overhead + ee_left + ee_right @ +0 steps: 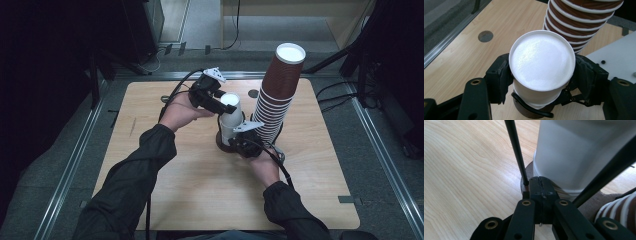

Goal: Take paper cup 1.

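White cup (541, 62) in left claw (541, 82), base hidden; right claw (541, 192) shut, pinched thing unclear.

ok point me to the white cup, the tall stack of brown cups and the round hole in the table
white cup (541, 61), left gripper view, on its flat white upturned bottom
stack of brown cups (277, 95), high view, on the stack's ribbed side, midway up
round hole (485, 36), left gripper view, on the middle of the dark hole

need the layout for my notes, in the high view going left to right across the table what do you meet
left gripper → white cup held in its fingers → right gripper, low beside the cup's base → tall leaning stack of brown cups
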